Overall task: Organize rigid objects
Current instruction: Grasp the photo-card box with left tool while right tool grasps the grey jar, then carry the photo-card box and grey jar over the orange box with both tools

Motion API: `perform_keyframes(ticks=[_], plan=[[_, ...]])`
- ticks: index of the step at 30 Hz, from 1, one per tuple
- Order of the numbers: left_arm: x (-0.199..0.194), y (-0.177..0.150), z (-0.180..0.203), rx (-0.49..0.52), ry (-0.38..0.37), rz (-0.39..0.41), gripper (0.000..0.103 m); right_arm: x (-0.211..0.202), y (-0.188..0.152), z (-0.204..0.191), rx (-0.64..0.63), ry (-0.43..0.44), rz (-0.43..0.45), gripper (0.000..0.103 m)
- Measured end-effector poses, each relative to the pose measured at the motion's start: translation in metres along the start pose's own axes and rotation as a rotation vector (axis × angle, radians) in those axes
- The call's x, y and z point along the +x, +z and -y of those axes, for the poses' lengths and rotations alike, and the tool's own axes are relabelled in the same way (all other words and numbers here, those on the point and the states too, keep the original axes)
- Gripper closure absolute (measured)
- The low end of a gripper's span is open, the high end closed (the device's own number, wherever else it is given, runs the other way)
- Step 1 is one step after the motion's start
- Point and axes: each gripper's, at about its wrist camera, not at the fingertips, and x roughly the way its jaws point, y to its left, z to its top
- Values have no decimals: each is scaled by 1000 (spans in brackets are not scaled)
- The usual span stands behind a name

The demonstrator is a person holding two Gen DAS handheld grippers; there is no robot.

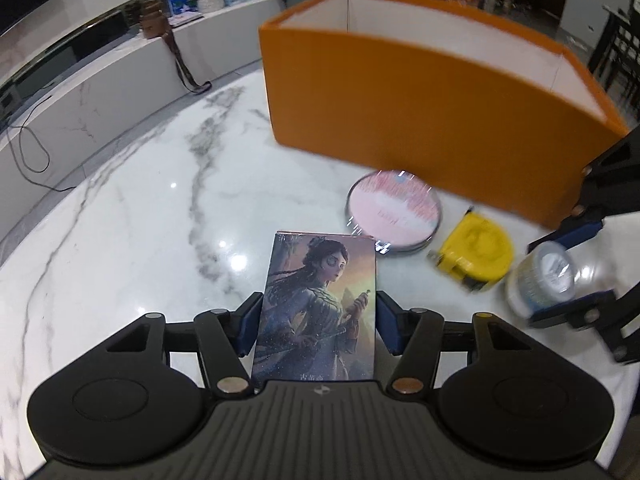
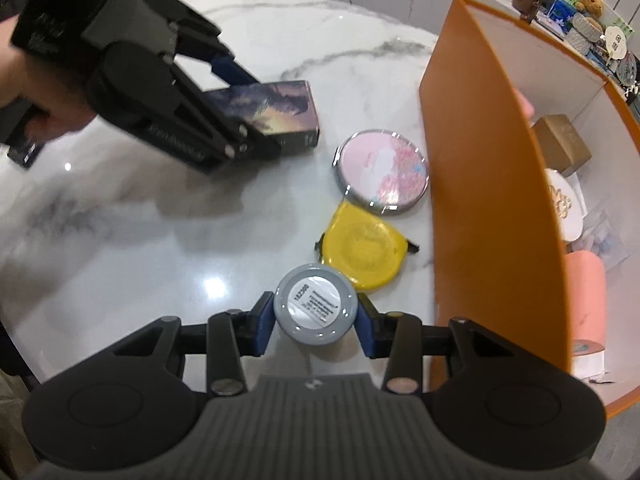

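Observation:
A flat box with a painted figure (image 1: 320, 304) sits between my left gripper's (image 1: 318, 326) blue pads, which press on its long sides. The right wrist view shows that box (image 2: 280, 108) held low over the marble by the left gripper (image 2: 252, 112). My right gripper (image 2: 316, 320) is shut on a small round grey jar with a white label (image 2: 315, 308). The same jar (image 1: 540, 276) appears blurred at the right of the left wrist view. A yellow tape measure (image 2: 362, 252) and a round pink tin (image 2: 382, 172) lie on the table beside the orange bin (image 2: 480, 160).
The bin (image 1: 420, 112) stands open at the top and holds a gold box (image 2: 562, 144), a white round item (image 2: 564, 208) and a pink cylinder (image 2: 586, 304). A hand (image 2: 48, 116) grips the left tool. Bare marble table (image 1: 140, 220) stretches to the left.

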Motion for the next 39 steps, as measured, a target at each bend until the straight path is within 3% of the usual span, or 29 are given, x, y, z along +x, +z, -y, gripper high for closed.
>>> perform_keyframes(ticks=[9, 17, 28, 39], plan=[[-41, 3, 29, -91, 70, 63, 36, -25, 8, 8, 25, -10, 64, 61], [-60, 5, 35, -226, 29, 116, 36, -73, 19, 22, 67, -30, 178, 61], [-77, 47, 64, -135, 43, 159, 36, -117, 16, 69, 204, -72, 286, 61], [-68, 95, 103, -33, 11, 191, 36, -123, -2, 124, 341, -139, 291, 61]])
